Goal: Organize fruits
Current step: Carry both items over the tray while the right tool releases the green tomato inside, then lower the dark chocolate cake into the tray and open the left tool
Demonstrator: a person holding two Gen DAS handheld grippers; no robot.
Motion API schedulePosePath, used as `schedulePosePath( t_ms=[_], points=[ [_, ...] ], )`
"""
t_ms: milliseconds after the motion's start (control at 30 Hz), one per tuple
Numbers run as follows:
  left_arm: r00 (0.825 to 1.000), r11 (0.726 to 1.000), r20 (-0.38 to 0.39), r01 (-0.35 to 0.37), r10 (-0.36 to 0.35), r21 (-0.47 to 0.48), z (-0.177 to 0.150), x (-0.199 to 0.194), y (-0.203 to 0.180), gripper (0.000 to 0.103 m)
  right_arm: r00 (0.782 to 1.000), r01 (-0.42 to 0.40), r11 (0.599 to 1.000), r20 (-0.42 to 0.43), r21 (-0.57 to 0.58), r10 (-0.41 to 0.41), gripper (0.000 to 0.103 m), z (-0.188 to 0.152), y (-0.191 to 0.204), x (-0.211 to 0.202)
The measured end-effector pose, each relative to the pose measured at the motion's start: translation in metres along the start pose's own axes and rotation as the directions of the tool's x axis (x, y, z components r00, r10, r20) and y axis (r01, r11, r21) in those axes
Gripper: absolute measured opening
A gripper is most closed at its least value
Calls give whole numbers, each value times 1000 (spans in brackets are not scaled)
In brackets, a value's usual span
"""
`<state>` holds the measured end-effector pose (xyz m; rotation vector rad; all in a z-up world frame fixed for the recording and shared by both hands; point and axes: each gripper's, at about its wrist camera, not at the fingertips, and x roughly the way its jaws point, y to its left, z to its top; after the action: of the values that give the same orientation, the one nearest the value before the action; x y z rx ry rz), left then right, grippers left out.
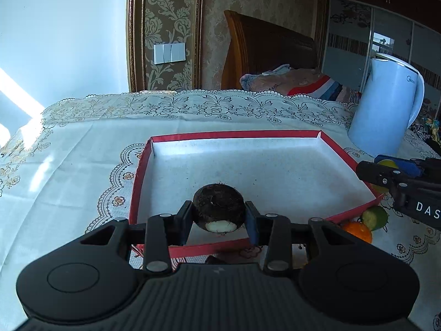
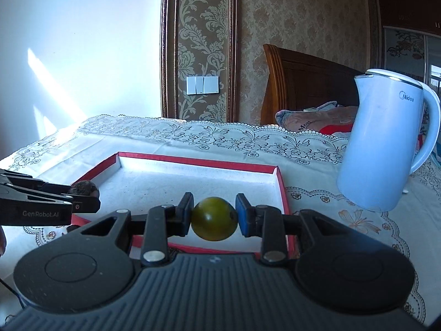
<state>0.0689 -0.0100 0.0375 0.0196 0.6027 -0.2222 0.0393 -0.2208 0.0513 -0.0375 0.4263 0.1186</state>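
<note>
**Both grippers loaded over the red tray**

We read three bits of writing. The kettle, at the right of the right wrist view, says "Midea" near its rim. The left gripper, entering that view from the left edge, carries "GenRobot.AI" on its side. In the left wrist view the right gripper comes in at the right edge with the letters "DAS" (the rest runs out of frame).

In the left wrist view our left gripper is clamped on a dark, rough round fruit with a pale patch at its underside; it hangs over the near part of the red tray, low in the centre of the frame. In the right wrist view our right gripper pinches a green fruit between its pads, over the near right corner of the tray.

Around them: the tray's white floor is bare apart from dark specks. On the lace tablecloth just outside the tray's near right corner lie an orange and a lime, touching each other, lower right of the left wrist view. The kettle stands beyond the tray's far right corner. Behind the table we see a wooden headboard, folded blankets and a wall switch.
</note>
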Motion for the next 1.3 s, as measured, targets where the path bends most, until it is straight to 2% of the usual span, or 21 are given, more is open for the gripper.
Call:
schedulePosePath(
  t_ms=[233,500,633,800,933,1133,1167,1300],
  points=[
    [999,999,-33,-36,35,-33,18,42,1,39,997,18,1000,-80,21,-16,31,5,-4,62],
    [994,996,-100,-54,47,-68,27,75,7,39,988,19,999,-153,40,-13,31,7,-10,99],
    [991,996,-129,-49,39,-71,29,86,6,39,985,13,999,-173,42,-6,31,6,-9,105],
    [992,998,-108,-60,58,-15,27,83,-6,39,983,16,999,-181,41,-8,31,5,-9,107],
    [989,998,-141,-54,52,-12,25,89,-7,39,978,9,999,-208,40,-1,31,3,-8,113],
    [990,998,-126,-64,64,10,24,88,-11,40,978,14,999,-207,38,-6,32,2,-7,114],
    [990,998,-126,-65,66,13,24,88,-12,41,979,16,999,-204,38,-8,33,2,-7,113],
    [990,998,-124,-67,68,17,23,88,-12,42,982,18,999,-187,34,-12,49,3,-7,110]
  ],
)
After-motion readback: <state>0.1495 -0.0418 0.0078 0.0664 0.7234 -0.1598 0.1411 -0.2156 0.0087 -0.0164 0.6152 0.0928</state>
